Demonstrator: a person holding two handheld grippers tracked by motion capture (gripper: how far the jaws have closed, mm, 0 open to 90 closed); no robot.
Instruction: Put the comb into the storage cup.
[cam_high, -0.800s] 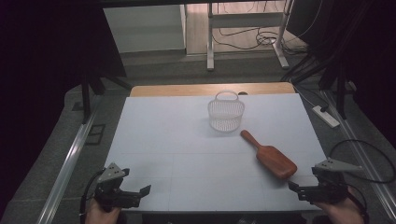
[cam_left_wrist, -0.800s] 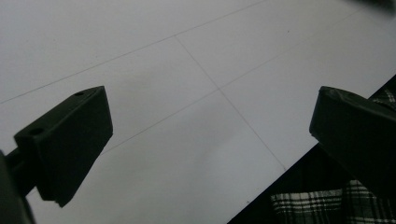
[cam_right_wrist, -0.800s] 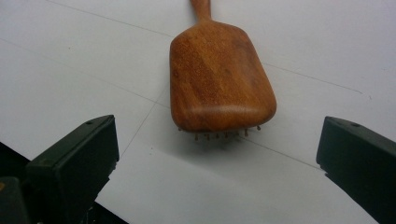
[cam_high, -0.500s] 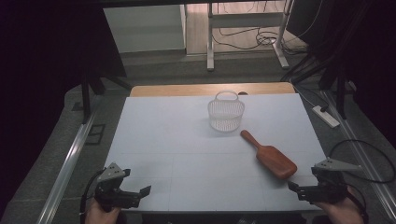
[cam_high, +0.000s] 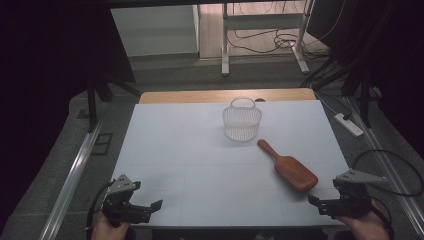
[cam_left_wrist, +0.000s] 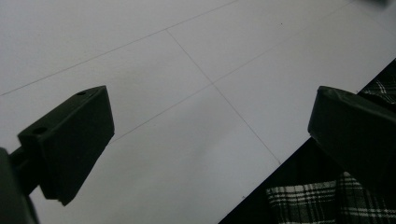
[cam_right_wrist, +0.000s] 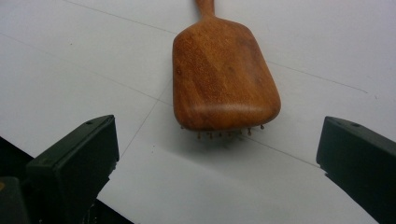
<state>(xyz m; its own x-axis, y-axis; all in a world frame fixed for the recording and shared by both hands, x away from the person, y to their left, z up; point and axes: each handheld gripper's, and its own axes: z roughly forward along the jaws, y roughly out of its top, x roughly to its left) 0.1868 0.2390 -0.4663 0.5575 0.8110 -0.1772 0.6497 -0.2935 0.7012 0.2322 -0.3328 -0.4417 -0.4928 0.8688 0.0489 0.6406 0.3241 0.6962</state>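
The wooden hairbrush (cam_right_wrist: 224, 74) lay bristles down on the white counter (cam_high: 200, 165), so only a short row of bristle tips peeked out under its near edge in the right gripper view, and its handle was cut off at the top of that view. In the high view the brush (cam_high: 290, 167) lay slantwise toward the right of the counter, its handle pointing up toward the white mesh basket (cam_high: 242, 120), which stood apart from it near the far edge; what the basket held could not be made out through its mesh. The right tongs (cam_right_wrist: 219, 154) stood wide open, holding nothing, the brush head just ahead of the gap between the jaws and touching neither. In the high view the right tongs (cam_high: 314, 200) hung at the counter's near right corner, close to the brush's broad end. The left tongs (cam_left_wrist: 210, 121) were likewise wide open and empty over bare counter, with a scrap of plaid cloth (cam_left_wrist: 317, 200) showing beyond the counter edge; from above the left tongs (cam_high: 155, 205) sat at the near left corner, well apart from brush and basket
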